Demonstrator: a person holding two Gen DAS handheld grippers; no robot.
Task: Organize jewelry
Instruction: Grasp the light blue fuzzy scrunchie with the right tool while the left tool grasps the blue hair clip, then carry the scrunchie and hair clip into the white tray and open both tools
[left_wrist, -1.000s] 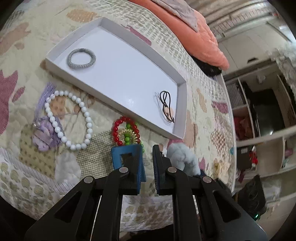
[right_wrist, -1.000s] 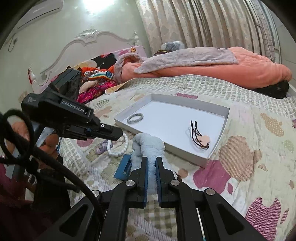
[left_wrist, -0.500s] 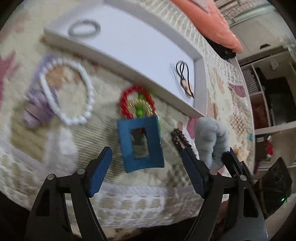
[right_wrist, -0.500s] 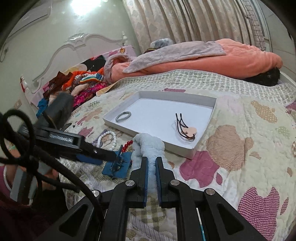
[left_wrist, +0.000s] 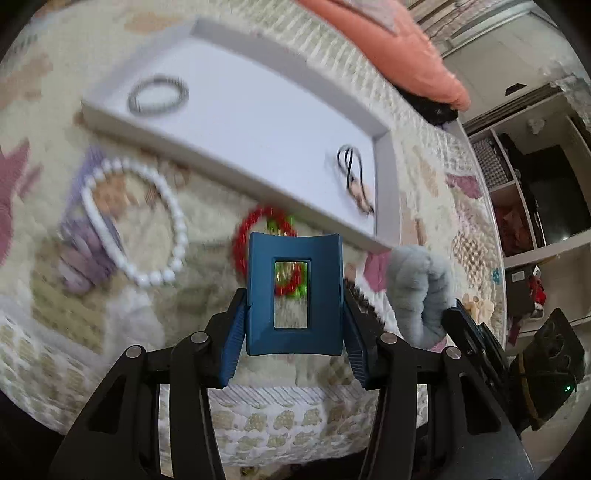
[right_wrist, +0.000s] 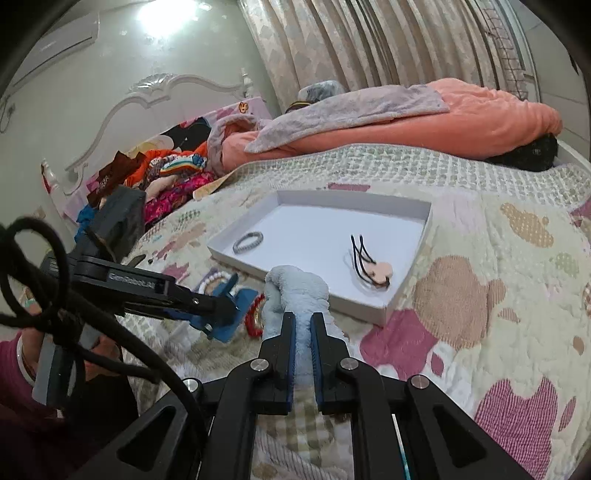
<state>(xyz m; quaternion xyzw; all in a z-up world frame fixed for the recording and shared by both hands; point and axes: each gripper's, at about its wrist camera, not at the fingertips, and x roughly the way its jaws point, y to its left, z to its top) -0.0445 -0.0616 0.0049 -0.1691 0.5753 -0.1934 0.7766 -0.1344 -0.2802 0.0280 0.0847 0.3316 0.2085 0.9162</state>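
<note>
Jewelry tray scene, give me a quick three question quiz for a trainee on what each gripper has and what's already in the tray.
1. True or false: the left gripper is shut on the blue rectangular hair clip.
2. Multiple choice: what is the right gripper holding? A) white bead bracelet B) fluffy grey-blue scrunchie C) red bead bracelet
3. Fill in: inside the white tray lie a grey ring-shaped hair tie and a ____ hair tie with a pink charm.

Key
1. True; its fingers press both sides of the clip.
2. B, the scrunchie. The white bead bracelet and red bead bracelet lie on the quilt outside the tray.
3. black
</note>
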